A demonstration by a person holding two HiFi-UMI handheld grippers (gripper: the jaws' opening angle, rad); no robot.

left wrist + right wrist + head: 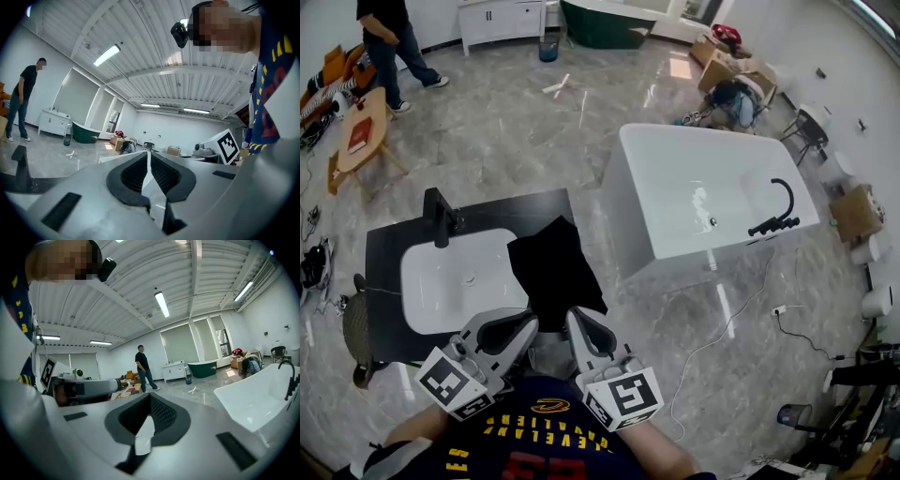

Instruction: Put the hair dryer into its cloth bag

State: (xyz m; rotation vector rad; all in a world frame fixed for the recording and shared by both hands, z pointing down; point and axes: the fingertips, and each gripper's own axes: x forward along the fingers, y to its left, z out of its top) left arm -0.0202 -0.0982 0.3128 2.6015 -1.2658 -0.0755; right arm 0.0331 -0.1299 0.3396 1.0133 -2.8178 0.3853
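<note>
Sink counter [389, 258], cloth bag [555, 272] pinched in left gripper [531, 322], right gripper [573, 319] closed

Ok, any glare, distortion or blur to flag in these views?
Head view: strong fisheye bending, glossy floor glares near the top, black cloth bag reads as a flat silhouette. Left gripper view: ceiling tube light blown out. Right gripper view: same warp, bathtub rim bowed.

black faucet [441, 217] beside basin [459, 277], bathtub [694, 187] right, open floor [586, 178] between
</note>
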